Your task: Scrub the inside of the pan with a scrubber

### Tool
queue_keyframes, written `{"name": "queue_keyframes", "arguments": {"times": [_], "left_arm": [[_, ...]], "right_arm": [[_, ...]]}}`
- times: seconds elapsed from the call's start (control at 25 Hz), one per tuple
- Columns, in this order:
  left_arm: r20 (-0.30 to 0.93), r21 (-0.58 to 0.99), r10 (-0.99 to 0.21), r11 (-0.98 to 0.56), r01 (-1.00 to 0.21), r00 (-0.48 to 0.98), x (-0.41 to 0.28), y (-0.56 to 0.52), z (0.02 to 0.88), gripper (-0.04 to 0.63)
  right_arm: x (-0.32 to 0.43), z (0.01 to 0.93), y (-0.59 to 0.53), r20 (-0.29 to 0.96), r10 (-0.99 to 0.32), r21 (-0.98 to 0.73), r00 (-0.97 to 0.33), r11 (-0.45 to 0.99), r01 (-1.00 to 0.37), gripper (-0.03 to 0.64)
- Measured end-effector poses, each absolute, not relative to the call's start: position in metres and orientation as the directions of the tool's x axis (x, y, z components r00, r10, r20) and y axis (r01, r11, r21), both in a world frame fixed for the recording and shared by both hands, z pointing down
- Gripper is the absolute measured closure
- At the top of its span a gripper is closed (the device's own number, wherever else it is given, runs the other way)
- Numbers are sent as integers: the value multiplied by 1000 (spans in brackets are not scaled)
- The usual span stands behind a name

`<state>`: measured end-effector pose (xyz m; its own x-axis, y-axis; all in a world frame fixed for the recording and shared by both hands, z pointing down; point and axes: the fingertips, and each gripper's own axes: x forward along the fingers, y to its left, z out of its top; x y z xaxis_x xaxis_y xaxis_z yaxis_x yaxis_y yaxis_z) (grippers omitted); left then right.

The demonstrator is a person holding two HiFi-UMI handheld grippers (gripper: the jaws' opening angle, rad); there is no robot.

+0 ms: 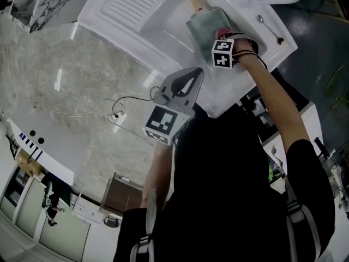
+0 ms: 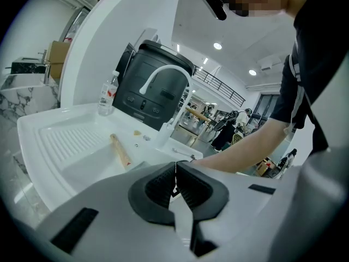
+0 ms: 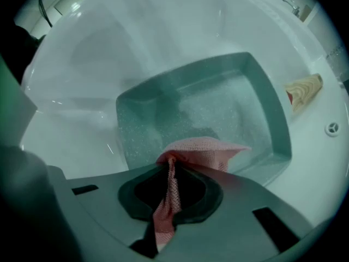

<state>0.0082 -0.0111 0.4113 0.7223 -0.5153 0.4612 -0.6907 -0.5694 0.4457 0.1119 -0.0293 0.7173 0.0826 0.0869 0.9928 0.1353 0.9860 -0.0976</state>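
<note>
Pinching the scrubber (image 3: 210,149), the right gripper (image 3: 170,161) hides where it perhaps meets the pan (image 3: 218,100); left gripper (image 2: 175,169) clenched empty.

Clearances about the sink (image 1: 163,21). In the basin, the pan (image 3: 218,102) covers most of the floor, and its wooden handle (image 3: 304,90) extends beyond it. The right gripper (image 3: 172,162), clamped on the scrubber (image 3: 204,149), fills the pan's near edge, while the pan's far half lies open. A forearm (image 1: 272,97) crosses the sink's front rim. The faucet (image 2: 163,83) arches over the basin and a bottle (image 2: 107,94) stands behind the drainboard (image 1: 122,7), whose ribbed surface is open. The left gripper (image 2: 175,171), jaws together, is just off the sink's front edge.
</note>
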Motion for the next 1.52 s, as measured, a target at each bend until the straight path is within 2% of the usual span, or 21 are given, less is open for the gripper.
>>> {"name": "queue_keyframes", "arguments": {"times": [0.2, 0.32, 0.64, 0.92, 1.16, 1.28, 1.52], "left_arm": [[462, 448, -518, -565, -693, 720, 3, -13, 414, 562], [464, 451, -517, -561, -694, 719, -2, -15, 417, 562], [464, 456, -518, -556, -695, 719, -10, -21, 418, 561], [464, 454, -520, -555, -697, 717, -13, -23, 417, 563], [475, 459, -531, -532, -712, 702, -16, -14, 419, 561], [478, 455, -535, -527, -718, 696, -15, -10, 421, 562], [467, 450, -548, -528, -720, 694, -7, -9, 415, 561]], "right_arm": [[115, 718, -47, 986, 70, -93, 148, 984, 155, 572], [110, 716, -70, 988, 8, -31, 151, 988, 152, 572], [93, 711, -106, 987, -51, 33, 154, 992, 119, 572], [82, 704, -146, 939, -307, 299, 154, 951, 75, 572], [82, 701, -158, 854, -506, 474, 121, 852, 223, 574], [89, 704, -145, 860, -500, 454, 103, 842, 292, 574], [114, 712, -95, 935, -330, 287, 128, 918, 273, 574]]}}
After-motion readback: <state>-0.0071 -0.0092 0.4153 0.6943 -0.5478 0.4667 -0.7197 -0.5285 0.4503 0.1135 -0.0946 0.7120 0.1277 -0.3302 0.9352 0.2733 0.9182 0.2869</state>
